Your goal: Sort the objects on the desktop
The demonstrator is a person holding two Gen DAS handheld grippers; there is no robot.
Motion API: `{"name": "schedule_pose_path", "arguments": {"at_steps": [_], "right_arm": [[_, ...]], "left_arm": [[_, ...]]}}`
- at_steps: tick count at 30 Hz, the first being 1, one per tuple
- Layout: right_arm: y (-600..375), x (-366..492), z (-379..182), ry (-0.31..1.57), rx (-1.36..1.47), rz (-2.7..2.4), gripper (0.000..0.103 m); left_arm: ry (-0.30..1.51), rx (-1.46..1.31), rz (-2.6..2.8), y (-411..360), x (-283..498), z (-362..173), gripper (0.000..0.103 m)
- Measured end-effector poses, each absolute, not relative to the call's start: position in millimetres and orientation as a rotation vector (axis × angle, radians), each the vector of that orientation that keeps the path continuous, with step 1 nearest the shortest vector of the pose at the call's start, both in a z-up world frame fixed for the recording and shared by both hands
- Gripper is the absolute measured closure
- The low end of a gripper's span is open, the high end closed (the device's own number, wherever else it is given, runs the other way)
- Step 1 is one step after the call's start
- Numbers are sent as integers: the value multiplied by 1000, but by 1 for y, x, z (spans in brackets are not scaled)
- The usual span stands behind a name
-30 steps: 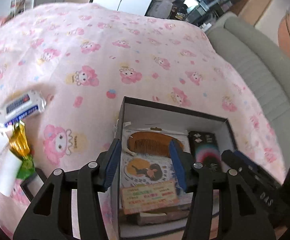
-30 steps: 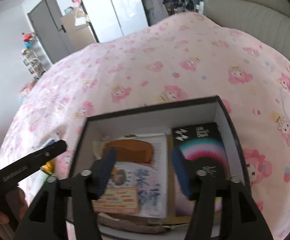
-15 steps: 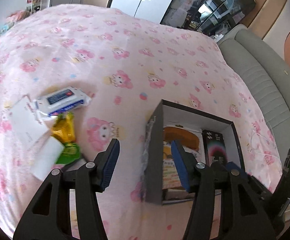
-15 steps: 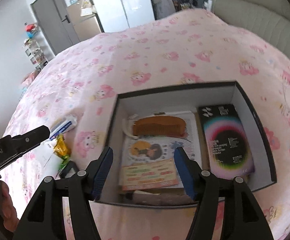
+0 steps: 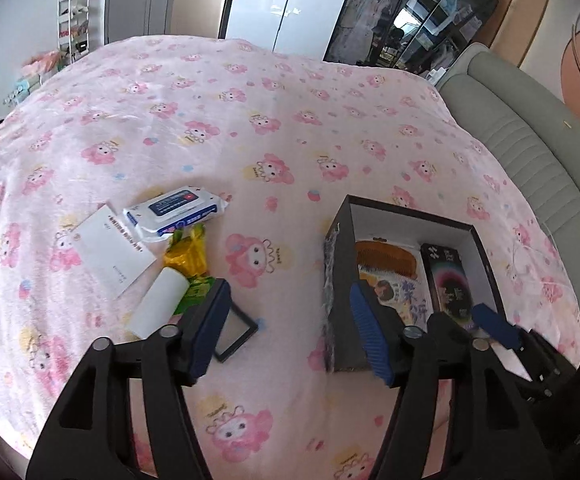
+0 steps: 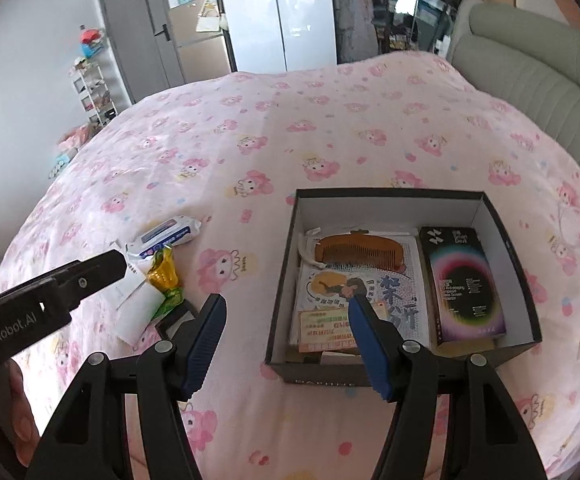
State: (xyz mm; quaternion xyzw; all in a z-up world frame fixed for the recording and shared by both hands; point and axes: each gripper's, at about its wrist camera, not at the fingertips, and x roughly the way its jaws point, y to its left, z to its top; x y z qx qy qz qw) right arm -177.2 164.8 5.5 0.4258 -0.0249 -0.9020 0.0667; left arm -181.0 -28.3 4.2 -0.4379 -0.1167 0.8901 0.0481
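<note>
Tongs (image 5: 290, 332) (image 6: 285, 340) both agape, empty, level above pink bedspread (image 5: 290, 128).

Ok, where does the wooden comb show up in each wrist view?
Left wrist: wooden comb right of centre, at the black box's far end.
Right wrist: comb right of centre, upper left inside the box.
Shared landmark: wet-wipes pack left of the box.

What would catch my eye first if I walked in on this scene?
Probably the pink cartoon-print bedspread that fills the view, with an open black cardboard box lying on it to the right, holding a brown wooden comb and a black carton with a rainbow ring. To the left lies a small heap: a white-and-blue wipes packet, a white card and a gold foil wrapper.
</note>
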Motion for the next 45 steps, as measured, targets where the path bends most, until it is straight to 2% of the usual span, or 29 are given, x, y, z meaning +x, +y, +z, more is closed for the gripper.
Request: {"name": "schedule_pose_path", "arguments": {"at_steps": [7, 17, 23, 30, 34, 45], "right_arm": [[158, -151, 18, -62, 1222, -2729, 43], [164, -96, 33, -32, 1120, -2772, 43], [181, -64, 40, -43, 1078, -2848, 34], [194, -35, 40, -72, 1066, -2916, 29], [198, -20, 39, -91, 1058, -2945, 21], [195, 8, 30, -81, 1088, -2926, 20]], "left_arm": [[-213, -1273, 2774, -23, -145, 21, 34], [-113, -1137, 2846, -10, -86, 45, 13], [-63, -1113, 2875, -2, -53, 45, 2], [-6, -1086, 2908, 8, -16, 45, 1], [-41, -1075, 2900, 8, -1, 43, 1], [-71, -1081, 2876, 14, 21, 38, 1]]}}
